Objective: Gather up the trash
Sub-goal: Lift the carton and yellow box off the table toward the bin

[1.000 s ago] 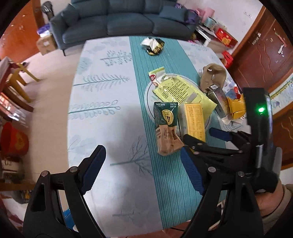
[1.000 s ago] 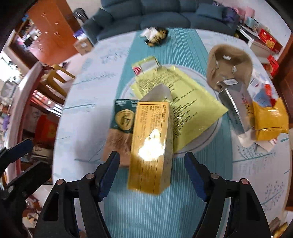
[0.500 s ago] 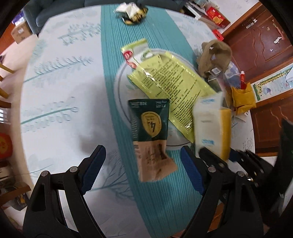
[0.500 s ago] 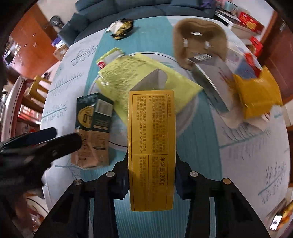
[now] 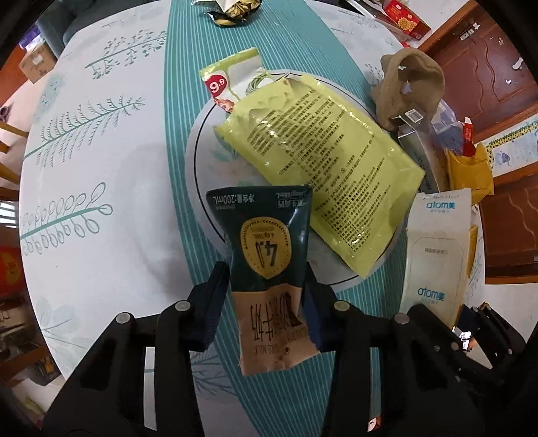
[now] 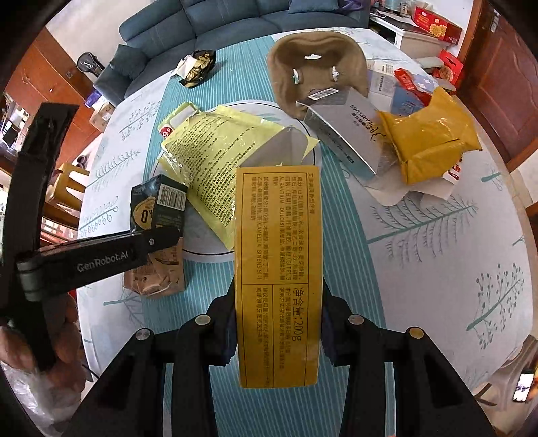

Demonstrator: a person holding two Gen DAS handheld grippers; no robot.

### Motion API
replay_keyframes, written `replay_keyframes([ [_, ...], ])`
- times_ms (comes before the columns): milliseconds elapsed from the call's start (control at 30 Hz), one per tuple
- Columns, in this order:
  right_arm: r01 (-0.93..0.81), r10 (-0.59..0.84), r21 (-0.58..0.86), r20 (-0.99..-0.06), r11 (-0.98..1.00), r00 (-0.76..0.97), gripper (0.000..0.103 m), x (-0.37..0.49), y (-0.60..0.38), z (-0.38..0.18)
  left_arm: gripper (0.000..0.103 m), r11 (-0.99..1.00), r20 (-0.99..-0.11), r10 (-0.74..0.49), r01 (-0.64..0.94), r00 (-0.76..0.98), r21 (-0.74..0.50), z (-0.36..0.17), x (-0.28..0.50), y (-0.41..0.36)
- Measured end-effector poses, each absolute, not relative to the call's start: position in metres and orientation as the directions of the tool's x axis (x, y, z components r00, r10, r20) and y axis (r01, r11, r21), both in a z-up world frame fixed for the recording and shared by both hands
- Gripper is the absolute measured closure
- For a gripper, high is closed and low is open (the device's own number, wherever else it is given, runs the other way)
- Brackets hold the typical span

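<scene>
A dark green and brown milk carton (image 5: 265,248) lies on the teal stripe of the tablecloth, its top over the plate's rim. My left gripper (image 5: 265,292) straddles its lower half. Its jaws are closing, and both pads touch the carton's sides. From the right wrist view, one left finger (image 6: 101,257) crosses the same carton (image 6: 158,208). My right gripper (image 6: 277,319) is shut on a long yellow box (image 6: 279,269) with black print, held above the table. In the left wrist view that box (image 5: 437,255) shows its white face at the right.
A yellow-green pouch (image 5: 319,161) lies across a round white plate (image 5: 201,174). Further right are a tan cap (image 6: 316,67), a silver box (image 6: 343,134) and a yellow mailer bag (image 6: 430,141). A black-gold wrapper (image 6: 196,67) lies at the far end, before a blue sofa (image 6: 235,16).
My left gripper came down over the milk carton and closed around it. My right gripper closed on the yellow box, which now sits between its jaws off the table.
</scene>
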State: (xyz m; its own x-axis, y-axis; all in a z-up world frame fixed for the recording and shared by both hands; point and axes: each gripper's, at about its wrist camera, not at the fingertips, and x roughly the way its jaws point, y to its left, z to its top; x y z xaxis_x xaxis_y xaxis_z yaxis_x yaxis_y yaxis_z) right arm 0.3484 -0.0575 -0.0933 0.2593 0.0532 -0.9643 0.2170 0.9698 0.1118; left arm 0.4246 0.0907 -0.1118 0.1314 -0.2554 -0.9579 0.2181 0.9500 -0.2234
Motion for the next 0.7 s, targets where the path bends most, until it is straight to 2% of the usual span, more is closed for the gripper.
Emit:
replay_keyframes([
  [267, 0.176, 0.082, 0.140, -0.951, 0.974, 0.298, 0.064, 0.339, -0.058, -0.067, 0.066, 0.953, -0.951, -0.243, 0.227, 0.190, -0.199, -0.084, 0.391, 0.099],
  [700, 0.011, 0.159, 0.180, -0.897, 0.984, 0.413, 0.064, 0.276, -0.068, 0.004, 0.066, 0.967, -0.904, -0.209, 0.218, 0.373, -0.134, 0.010, 0.279, 0.097],
])
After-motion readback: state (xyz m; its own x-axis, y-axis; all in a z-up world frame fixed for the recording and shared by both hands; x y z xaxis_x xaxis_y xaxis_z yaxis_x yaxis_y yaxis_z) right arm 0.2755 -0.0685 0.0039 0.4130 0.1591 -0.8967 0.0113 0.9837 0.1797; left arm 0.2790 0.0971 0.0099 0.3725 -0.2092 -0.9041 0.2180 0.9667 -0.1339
